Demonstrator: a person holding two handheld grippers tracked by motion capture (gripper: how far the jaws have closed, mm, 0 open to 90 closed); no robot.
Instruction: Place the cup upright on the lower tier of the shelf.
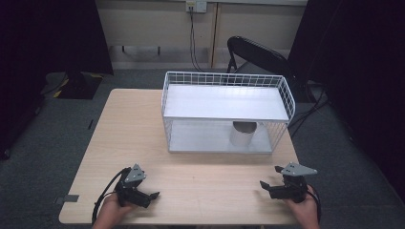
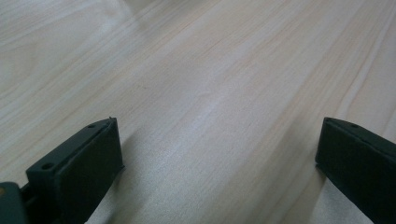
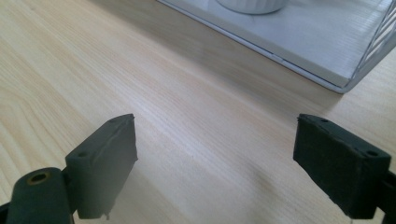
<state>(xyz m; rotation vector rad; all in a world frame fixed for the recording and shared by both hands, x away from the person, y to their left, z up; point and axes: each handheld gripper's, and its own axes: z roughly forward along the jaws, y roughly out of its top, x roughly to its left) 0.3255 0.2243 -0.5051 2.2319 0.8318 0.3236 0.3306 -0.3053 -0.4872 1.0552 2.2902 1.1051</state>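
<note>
The left gripper (image 1: 152, 195) rests near the front edge of the desk (image 1: 143, 133), jaws spread wide with nothing between them; the left gripper view looks along them at bare wood grain. The right gripper (image 1: 264, 184) sits at the opposite front corner, also released and empty, pointing inward. Beyond both, well apart from them, stands a white wire shelf rack (image 1: 224, 112), and a grey cup (image 1: 243, 133) sits on its lower level, right of middle, under the upper shelf.

The likely trouble is the reach: the cup is boxed in by the upper shelf above and wire mesh on the right side, so a gripper coming in high or at an angle could knock the shelf or tip the cup.

The right gripper view shows the rack's lower board edge (image 3: 303, 56) and the cup's base (image 3: 252, 5) up close; the high view gives the whole layout.
</note>
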